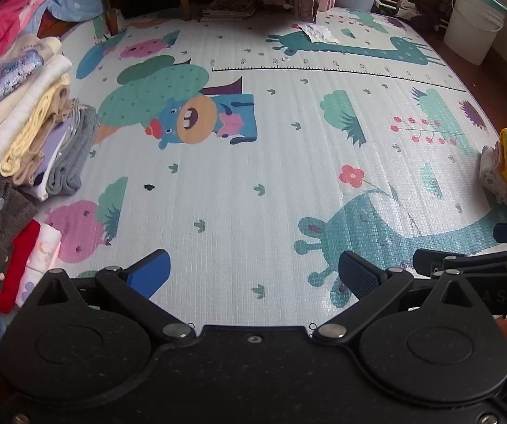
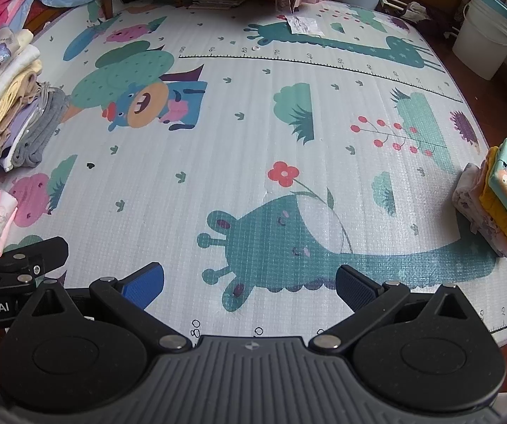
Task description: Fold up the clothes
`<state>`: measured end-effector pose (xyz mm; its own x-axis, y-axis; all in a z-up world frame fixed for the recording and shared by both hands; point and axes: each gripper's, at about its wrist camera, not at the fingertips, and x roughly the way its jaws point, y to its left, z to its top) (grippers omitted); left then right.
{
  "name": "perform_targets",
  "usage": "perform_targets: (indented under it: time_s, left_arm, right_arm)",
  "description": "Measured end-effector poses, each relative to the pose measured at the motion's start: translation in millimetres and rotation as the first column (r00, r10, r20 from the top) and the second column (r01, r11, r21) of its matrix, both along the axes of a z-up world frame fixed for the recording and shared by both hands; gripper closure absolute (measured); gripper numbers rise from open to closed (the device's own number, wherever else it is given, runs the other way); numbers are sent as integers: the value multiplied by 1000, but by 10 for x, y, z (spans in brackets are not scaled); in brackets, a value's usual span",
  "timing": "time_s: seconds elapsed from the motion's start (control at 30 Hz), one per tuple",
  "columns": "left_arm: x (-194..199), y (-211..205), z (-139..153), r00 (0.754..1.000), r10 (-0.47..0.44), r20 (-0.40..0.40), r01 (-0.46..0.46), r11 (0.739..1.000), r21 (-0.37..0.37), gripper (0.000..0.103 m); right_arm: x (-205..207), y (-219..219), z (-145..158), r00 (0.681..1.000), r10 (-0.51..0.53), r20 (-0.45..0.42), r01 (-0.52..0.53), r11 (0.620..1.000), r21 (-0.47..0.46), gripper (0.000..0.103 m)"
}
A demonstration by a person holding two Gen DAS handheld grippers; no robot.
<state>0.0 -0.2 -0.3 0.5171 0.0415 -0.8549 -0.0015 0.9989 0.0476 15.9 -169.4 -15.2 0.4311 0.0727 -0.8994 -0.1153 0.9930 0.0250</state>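
The right tool [image 2: 250, 282] sits at the bottom of the frame with its two fingers spread wide, nothing between them, over a cartoon-printed play mat [image 2: 253, 141]. Part of the left tool [image 2: 17, 261] shows at the lower left edge. A leaning stack of folded clothes [image 2: 10, 113] lies at the left edge, and a smaller folded pile [image 2: 497, 198] sits at the right edge of the mat. A white bucket [image 2: 486, 39] stands in the upper right, off the mat.
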Motion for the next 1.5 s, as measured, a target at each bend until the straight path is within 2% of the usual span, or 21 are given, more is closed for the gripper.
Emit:
perform_targets:
  time_s: [0.17, 0.27, 0.33, 1.5]
  left_arm:
    - [45, -14, -19, 999, 13, -36, -14, 999, -42, 0]
    - [16, 35, -25, 1000, 11, -15, -12, 998, -67, 0]
    - [-7, 55, -33, 1000, 8, -12, -9, 998, -66, 0]
    - [-13, 87, -44, 1000, 5, -26, -7, 998, -64, 0]
  right_arm:
    - [-40, 7, -13, 1000, 1, 22, -1, 1000, -2, 0]
    - [-54, 11, -18, 1000, 2, 31, -2, 1000, -5, 0]
    - [-1, 15, 5, 1000, 6, 5, -6, 1000, -17, 0]
    - [-4, 39, -24, 1000, 12, 13, -12, 1000, -22, 0]
